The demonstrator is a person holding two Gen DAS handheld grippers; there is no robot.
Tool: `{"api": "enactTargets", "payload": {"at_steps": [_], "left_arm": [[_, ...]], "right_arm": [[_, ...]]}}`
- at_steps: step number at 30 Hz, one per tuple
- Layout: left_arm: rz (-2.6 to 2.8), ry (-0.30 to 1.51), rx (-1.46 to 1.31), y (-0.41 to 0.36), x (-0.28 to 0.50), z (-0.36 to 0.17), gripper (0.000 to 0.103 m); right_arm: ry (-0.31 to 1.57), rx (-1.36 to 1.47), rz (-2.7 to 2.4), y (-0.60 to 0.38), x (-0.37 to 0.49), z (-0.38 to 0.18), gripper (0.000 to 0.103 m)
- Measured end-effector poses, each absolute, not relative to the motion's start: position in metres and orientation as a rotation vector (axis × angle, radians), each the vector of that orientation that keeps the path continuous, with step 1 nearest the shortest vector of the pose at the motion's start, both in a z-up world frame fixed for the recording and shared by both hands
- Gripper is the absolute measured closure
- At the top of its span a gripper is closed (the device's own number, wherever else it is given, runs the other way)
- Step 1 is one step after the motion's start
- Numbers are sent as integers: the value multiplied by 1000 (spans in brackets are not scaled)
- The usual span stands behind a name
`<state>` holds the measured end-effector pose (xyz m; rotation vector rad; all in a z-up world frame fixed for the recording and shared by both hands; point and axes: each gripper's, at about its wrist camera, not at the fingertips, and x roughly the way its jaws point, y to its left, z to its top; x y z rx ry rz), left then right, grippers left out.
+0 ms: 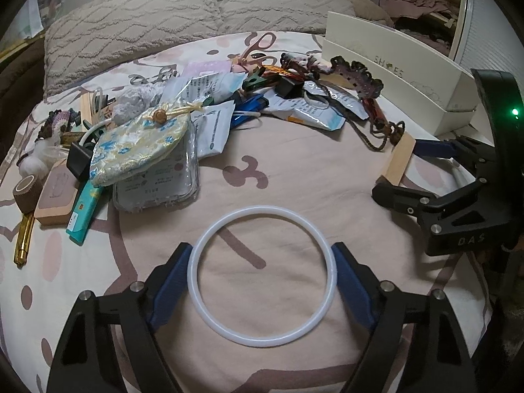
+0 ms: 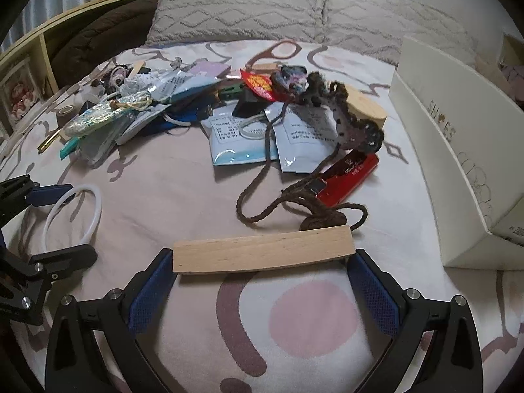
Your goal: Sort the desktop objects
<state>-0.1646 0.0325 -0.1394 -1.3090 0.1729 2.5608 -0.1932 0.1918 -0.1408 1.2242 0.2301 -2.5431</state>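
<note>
My left gripper (image 1: 262, 262) is shut on a white plastic ring (image 1: 262, 340), its blue pads pressing the ring's two sides just above the patterned bedsheet; it also shows at the left of the right wrist view (image 2: 62, 216), with the ring (image 2: 95, 211) between its fingers. My right gripper (image 2: 262, 267) is shut on a flat wooden block (image 2: 262, 252), held by its two ends; it appears at the right of the left wrist view (image 1: 398, 172), holding the block (image 1: 401, 159). A pile of mixed small objects (image 1: 183, 114) lies beyond both grippers.
A white shoe box (image 1: 393, 72) stands at the right, also in the right wrist view (image 2: 458, 150). The pile holds a brocade pouch (image 1: 140, 144), packets, a brown yarn cord (image 2: 294, 196), a red case (image 2: 347, 177), scissors (image 2: 278, 49). Pillows (image 1: 163, 23) lie behind.
</note>
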Motion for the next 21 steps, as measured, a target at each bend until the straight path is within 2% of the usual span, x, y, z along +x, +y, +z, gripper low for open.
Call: {"api": "enactTargets", "payload": {"at_steps": [7,21], "left_arm": [[2569,145,-1301,30,-163,-138,19],[2591,50,-1243,35,-162,-121,19]], "right_arm": [[267,1127,-2592,190,-181,-131,3],[203,1049,-2628,199,-173,-116,3]]}}
